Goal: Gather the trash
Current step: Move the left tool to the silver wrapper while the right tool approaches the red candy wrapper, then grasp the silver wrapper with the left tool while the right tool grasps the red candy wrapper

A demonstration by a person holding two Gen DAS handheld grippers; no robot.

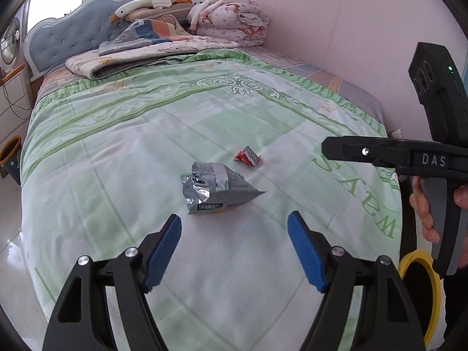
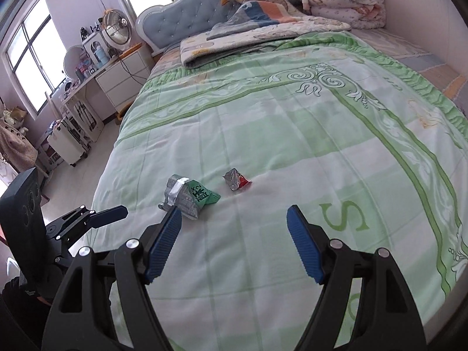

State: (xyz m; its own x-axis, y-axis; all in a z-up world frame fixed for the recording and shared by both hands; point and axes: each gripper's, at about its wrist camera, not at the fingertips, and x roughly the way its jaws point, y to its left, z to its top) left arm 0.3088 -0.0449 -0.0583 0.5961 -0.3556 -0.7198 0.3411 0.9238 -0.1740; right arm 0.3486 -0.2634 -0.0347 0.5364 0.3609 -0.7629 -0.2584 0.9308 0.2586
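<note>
Both grippers, left (image 1: 234, 248) and right (image 2: 234, 242), hover with fingers spread and empty over the bed (image 1: 117, 146); each should descend squarely, straddling foil bag (image 1: 216, 187) or wrapper (image 1: 247, 156) mid-bed, then pinch crumpled edges.

- Silver snack bag (image 1: 215, 188): crinkled, shiny metallic foil.
- Small red wrapper (image 1: 248, 156): glossy foil, crumpled.
- Green bedspread (image 1: 146, 134): soft matt cloth, faintly creased.
- Left gripper (image 1: 234, 251): matt black plastic, ribbed blue rubbery pads (image 1: 163, 251), shiny metal pins.
- Headboard (image 1: 73, 35): tufted grey-blue upholstery.
</note>
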